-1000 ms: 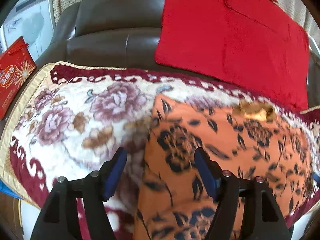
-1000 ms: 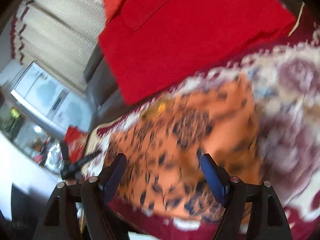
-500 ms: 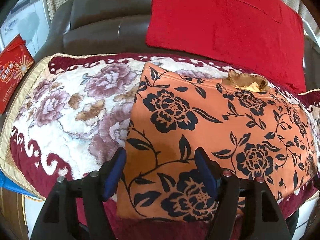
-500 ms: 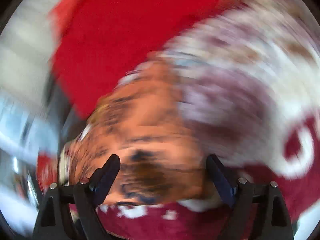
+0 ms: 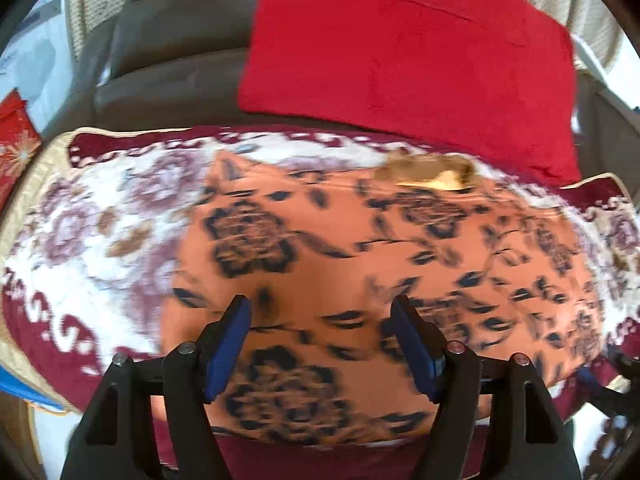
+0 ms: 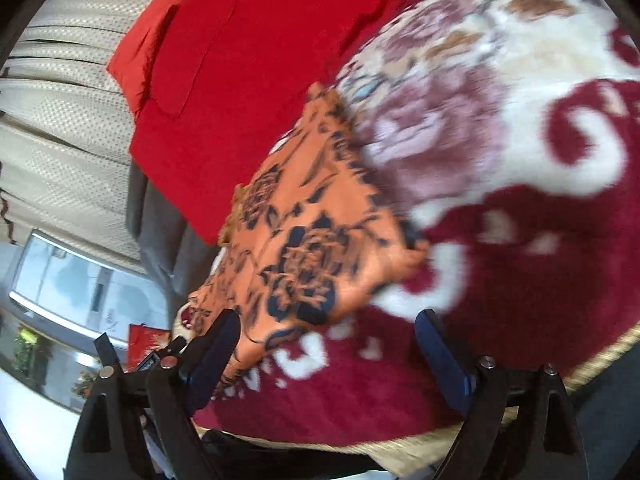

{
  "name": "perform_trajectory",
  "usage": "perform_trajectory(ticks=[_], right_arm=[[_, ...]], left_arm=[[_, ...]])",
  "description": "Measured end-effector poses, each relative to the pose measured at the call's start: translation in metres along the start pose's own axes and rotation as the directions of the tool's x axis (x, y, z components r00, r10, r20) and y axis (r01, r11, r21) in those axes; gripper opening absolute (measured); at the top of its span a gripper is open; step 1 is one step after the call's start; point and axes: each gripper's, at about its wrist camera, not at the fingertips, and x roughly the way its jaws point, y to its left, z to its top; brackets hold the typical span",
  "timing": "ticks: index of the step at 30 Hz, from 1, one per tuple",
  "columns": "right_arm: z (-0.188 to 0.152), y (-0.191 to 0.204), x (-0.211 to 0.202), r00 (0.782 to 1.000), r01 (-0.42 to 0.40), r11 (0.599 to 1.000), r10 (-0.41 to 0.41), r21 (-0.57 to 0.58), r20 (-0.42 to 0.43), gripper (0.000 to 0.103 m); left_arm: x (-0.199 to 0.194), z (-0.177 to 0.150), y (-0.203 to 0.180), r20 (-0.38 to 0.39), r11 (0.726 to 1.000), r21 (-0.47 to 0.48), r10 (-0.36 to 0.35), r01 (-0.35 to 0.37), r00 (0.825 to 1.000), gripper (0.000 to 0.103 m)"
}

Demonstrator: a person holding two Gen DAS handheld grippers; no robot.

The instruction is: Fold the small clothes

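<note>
While both views are motion-blurred, layout is readable: orange floral cloth (image 5: 360, 264) lies flat on the floral blanket (image 5: 100, 248), filling centre and lower right of the left wrist frame. Left gripper (image 5: 324, 344) sits at bottom centre, jaws spread wide over the cloth's near edge, nothing clamped; contact with the fabric can't be confirmed. In the right wrist frame the same cloth (image 6: 304, 248) runs diagonally through the centre. Right gripper (image 6: 328, 352) at bottom centre, jaws wide apart, empty, straddling the cloth's near corner and the maroon blanket border (image 6: 520, 280). Red cushion (image 5: 408, 60) leans against the dark sofa back (image 5: 168, 76), upper frame. Red box (image 5: 16, 148) at left edge.
</note>
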Motion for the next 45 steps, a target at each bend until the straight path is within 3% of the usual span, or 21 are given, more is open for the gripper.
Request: perform_trajectory(ticks=[3,5,7,10,14,18,26,29,32,37,40,42,45], right_arm=[[0.009,0.003,0.017,0.999,-0.027,0.999,0.026,0.026,0.028,0.091],[0.018,0.009,0.023,0.999,-0.030,0.999,0.029,0.029,0.041,0.091],[0.024,0.010,0.031,0.999,0.001,1.000,-0.002,0.029,0.039,0.089],[0.029,0.019,0.029,0.998,0.025,1.000,-0.026,0.016,0.059,0.078],[0.036,0.028,0.028,0.995,0.044,0.998,-0.040,-0.040,0.086,0.079],[0.038,0.013,0.039,0.997,0.054,0.999,-0.054,0.010,0.057,0.080],[0.047,0.033,0.041,0.994,0.094,0.994,-0.091,-0.049,0.061,0.078],[0.046,0.028,0.046,0.993,0.113,0.993,-0.111,-0.035,0.048,0.078],[0.044,0.029,0.047,0.991,0.128,0.990,-0.126,-0.062,0.044,0.078],[0.049,0.026,0.050,0.986,0.164,0.984,-0.163,-0.066,0.028,0.064],[0.050,0.024,0.050,0.986,0.169,0.984,-0.168,-0.064,0.024,0.063],[0.051,0.024,0.051,0.984,0.177,0.982,-0.175,-0.064,0.025,0.064],[0.052,0.026,0.053,0.981,0.194,0.978,-0.193,-0.072,0.016,0.065]], left_arm=[[0.012,-0.004,-0.024,-0.007,0.998,0.026,-0.048,0.048,0.999,0.077],[0.029,-0.010,-0.037,-0.054,0.995,0.046,-0.081,0.083,0.995,0.077],[0.052,-0.017,-0.048,-0.117,0.996,0.083,-0.018,0.028,0.993,0.077],[0.043,-0.016,-0.056,-0.089,0.995,0.096,-0.008,0.017,0.996,0.077],[0.032,-0.006,-0.062,-0.039,0.995,0.099,-0.019,0.022,0.999,0.077],[0.055,-0.009,-0.064,-0.120,0.995,0.099,0.019,-0.007,0.993,0.077],[0.050,0.000,-0.063,-0.076,0.996,0.091,0.014,-0.007,0.997,0.077],[0.068,-0.003,-0.062,-0.127,0.995,0.098,0.034,-0.022,0.991,0.079],[0.069,-0.002,-0.061,-0.110,0.993,0.110,0.043,-0.031,0.993,0.081],[0.068,0.003,-0.059,-0.118,0.994,0.103,0.037,-0.025,0.992,0.082],[0.053,0.005,-0.059,-0.094,0.997,0.074,0.011,-0.004,0.996,0.082],[0.049,0.004,-0.062,-0.065,0.995,0.103,0.020,-0.014,0.998,0.082],[0.072,-0.004,-0.061,-0.116,0.991,0.129,0.050,-0.034,0.992,0.087]])
